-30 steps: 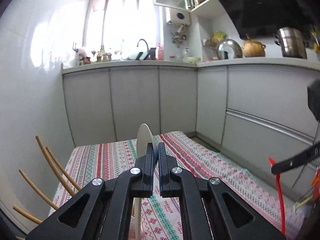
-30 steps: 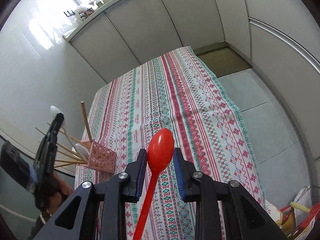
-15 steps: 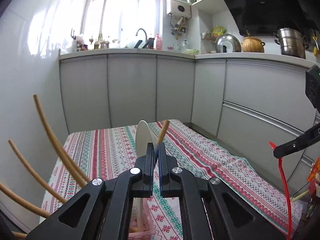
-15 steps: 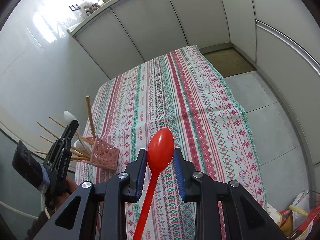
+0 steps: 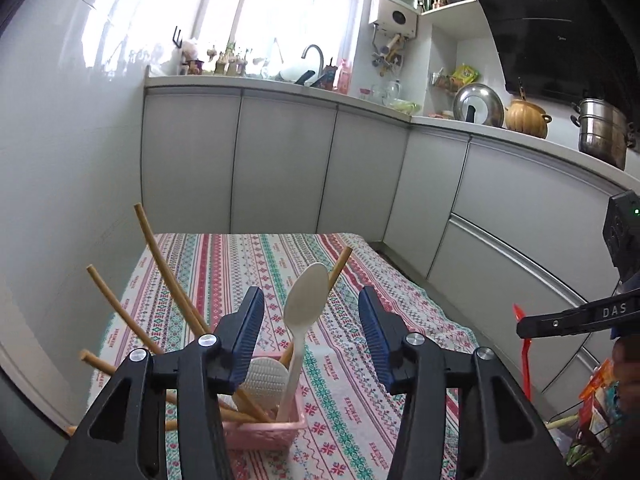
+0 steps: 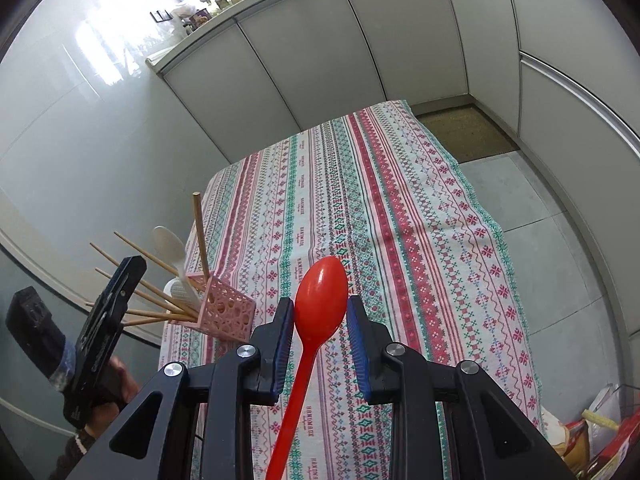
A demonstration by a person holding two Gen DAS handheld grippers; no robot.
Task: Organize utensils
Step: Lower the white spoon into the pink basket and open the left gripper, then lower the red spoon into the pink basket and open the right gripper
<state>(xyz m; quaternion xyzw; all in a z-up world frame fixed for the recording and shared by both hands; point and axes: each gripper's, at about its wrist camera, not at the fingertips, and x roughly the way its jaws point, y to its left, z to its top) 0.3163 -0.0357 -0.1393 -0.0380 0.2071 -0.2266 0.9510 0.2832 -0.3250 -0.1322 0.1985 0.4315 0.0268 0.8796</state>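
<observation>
A pink lattice utensil holder point(image 5: 262, 432) stands near the table's left front edge; it also shows in the right wrist view point(image 6: 226, 312). In it stand a white spoon point(image 5: 304, 312), a white rice paddle point(image 5: 264, 376) and several wooden chopsticks point(image 5: 168, 276). My left gripper point(image 5: 311, 328) is open just above the holder, with the white spoon standing free between its jaws. My right gripper point(image 6: 320, 320) is shut on a red spoon point(image 6: 318, 312), held above the table to the right of the holder. The red spoon also shows in the left wrist view point(image 5: 524, 352).
The table has a striped patterned cloth point(image 6: 380, 220). Grey kitchen cabinets point(image 5: 280, 168) run behind and to the right. Pots point(image 5: 600, 132) stand on the counter. Bags and boxes point(image 6: 592, 440) lie on the floor at the right.
My left gripper lowered the white spoon into the pink holder and opened, letting it go. My right gripper kept the red spoon and hardly moved.
</observation>
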